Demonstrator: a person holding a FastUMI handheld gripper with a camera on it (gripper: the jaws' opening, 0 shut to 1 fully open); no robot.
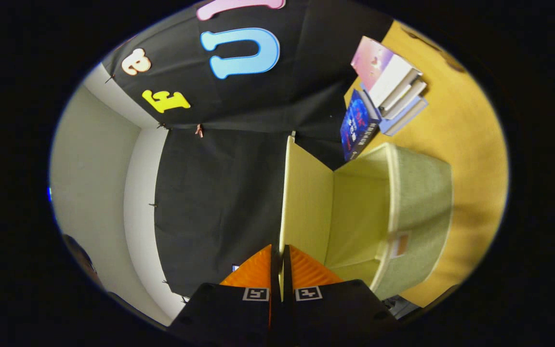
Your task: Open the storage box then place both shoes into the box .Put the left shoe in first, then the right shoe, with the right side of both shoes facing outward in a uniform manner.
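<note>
no readable text, book spine (360, 129) blurred

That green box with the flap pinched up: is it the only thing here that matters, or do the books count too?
Part of the job:
- storage box, green fabric
- its lid, lifted, pinched between the gripper fingers

Just lying about:
- stack of books on the yellow table beyond the box

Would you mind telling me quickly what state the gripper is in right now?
Gripper: jaws closed on the edge of the raised lid of the storage box.
</note>
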